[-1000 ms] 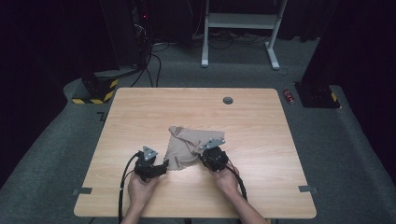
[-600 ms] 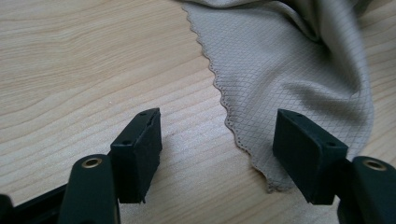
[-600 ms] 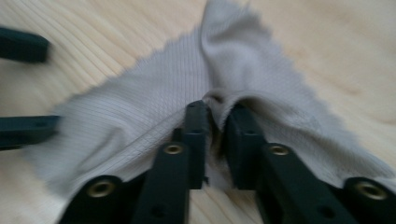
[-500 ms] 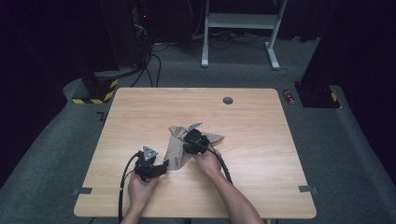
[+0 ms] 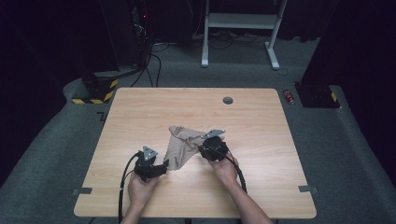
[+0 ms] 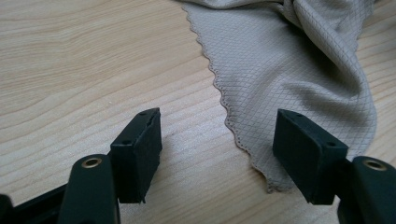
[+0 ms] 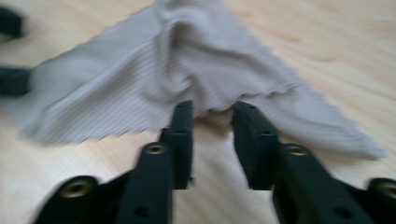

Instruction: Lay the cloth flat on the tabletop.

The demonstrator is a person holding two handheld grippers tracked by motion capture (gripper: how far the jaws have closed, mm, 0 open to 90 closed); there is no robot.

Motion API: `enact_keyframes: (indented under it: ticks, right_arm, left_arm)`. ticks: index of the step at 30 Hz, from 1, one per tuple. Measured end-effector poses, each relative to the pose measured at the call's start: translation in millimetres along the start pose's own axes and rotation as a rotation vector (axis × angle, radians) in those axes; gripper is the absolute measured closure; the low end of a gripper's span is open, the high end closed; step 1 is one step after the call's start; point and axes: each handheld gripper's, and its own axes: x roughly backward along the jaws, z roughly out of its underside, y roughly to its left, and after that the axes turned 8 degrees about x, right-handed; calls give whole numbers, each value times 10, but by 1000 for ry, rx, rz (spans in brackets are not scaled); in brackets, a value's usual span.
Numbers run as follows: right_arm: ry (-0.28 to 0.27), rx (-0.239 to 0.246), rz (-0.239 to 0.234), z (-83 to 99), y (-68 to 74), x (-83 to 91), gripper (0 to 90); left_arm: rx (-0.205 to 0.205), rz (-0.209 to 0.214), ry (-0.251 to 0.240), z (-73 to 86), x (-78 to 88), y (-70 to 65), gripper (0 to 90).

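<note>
A beige cloth [image 5: 183, 143] lies bunched on the wooden table [image 5: 154, 109], with a fold raised along its middle [image 7: 187, 56]. My left gripper [image 5: 164, 167] rests at the cloth's near corner, open wide; that scalloped corner [image 6: 289, 74] lies flat by its right jaw, which touches nothing. My right gripper [image 5: 201, 150] sits at the cloth's right side, pointing left. Its jaws have just been opening and stand a little apart [image 7: 212, 116]. The cloth's edge lies at their tips, unpinched. The left gripper's black jaws [image 7: 13, 77] show beyond the cloth.
A round cable hole [image 5: 228, 100] sits near the table's far edge. On the floor are a red can [image 5: 289, 96], a white desk frame [image 5: 238, 28], cables and a yellow-and-black striped base [image 5: 97, 94]. Bare wood surrounds the cloth.
The right gripper carried the cloth's right corner leftward over the middle, let it go and drew back right. The cloth now lies narrower and bunched. The left gripper stayed put.
</note>
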Motion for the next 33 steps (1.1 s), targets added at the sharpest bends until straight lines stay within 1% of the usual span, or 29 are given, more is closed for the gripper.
enact_keyframes:
  ticks: [1,2,3,4,6,7,8,9,10,11,14,15,16,17,18,19,20,21,22,23,24,25,26,27,28,29,31,32,33]
  right_arm:
    - [-2,-4,19,-7,-7,-19,648]
    - [-2,-4,19,-7,-7,-19,648]
    - [5,-19,26,-13,-14,-50,641]
    - [28,-36,12,-15,-41,-126,660]
    - [42,-48,-14,0,-70,-190,753]
    - [42,-48,-14,0,-70,-190,753]
    - [46,-56,-36,12,-88,-220,816]
    - [34,-76,-66,35,-119,-217,894]
    - [34,-76,-66,35,-119,-217,894]
    - [5,-77,-77,27,-131,-124,898]
    - [-32,-23,-61,12,-130,91,898]
    - [-32,-23,-61,12,-130,91,898]
    - [-36,18,-43,28,-113,249,897]
    - [-33,34,-39,41,-104,306,896]
    - [-33,34,-39,41,-104,306,896]
    - [-30,62,-38,97,-63,467,895]
    - [-30,62,-38,97,-63,467,895]
    - [-33,67,-68,179,-22,584,893]
    - [-36,57,-88,222,-2,624,893]
    - [-40,43,-124,308,39,669,892]
    - [-33,36,-140,384,86,688,891]
    - [-22,34,-148,445,121,693,890]
    - [-22,34,-148,445,121,693,890]
    - [18,35,-174,630,205,659,850]
    - [18,35,-174,630,205,659,850]
    - [21,26,-171,745,234,661,795]
    - [-10,-5,-154,780,206,697,756]
    - [-10,-5,-154,780,206,697,756]
    - [-56,-43,-123,754,124,734,686]
  left_arm:
    - [0,0,0,0,0,0,330]
    - [0,0,0,0,0,0,330]
    - [0,0,-1,0,-1,0,330]
    - [0,0,0,0,0,0,330]
    - [0,0,-1,0,-1,0,330]
    - [0,0,-1,0,-1,0,330]
    - [0,0,-1,0,-1,0,330]
    - [0,1,1,0,1,0,330]
    - [0,0,0,0,0,0,330]
    - [0,0,-1,0,-1,0,330]
    - [0,0,0,0,0,0,329]
    - [0,0,0,0,0,0,329]
    - [0,0,1,-1,1,0,329]
    - [-1,0,1,-1,0,0,329]
    - [-1,0,1,-1,0,0,329]
    - [0,0,1,0,0,0,329]
    - [0,0,1,0,0,0,329]
    - [0,0,0,0,0,0,329]
    - [0,0,0,0,0,0,329]
    - [0,1,1,0,0,0,329]
    - [0,0,1,0,0,0,330]
    - [0,1,1,0,0,0,329]
    - [0,1,1,0,0,0,330]
    - [0,0,0,0,-1,0,330]
    - [0,0,0,0,-1,0,330]
    - [0,1,0,-1,-1,0,330]
    - [-1,2,1,-3,-1,1,331]
    - [-1,2,1,-3,-1,1,330]
    - [-2,1,0,-3,-2,1,331]
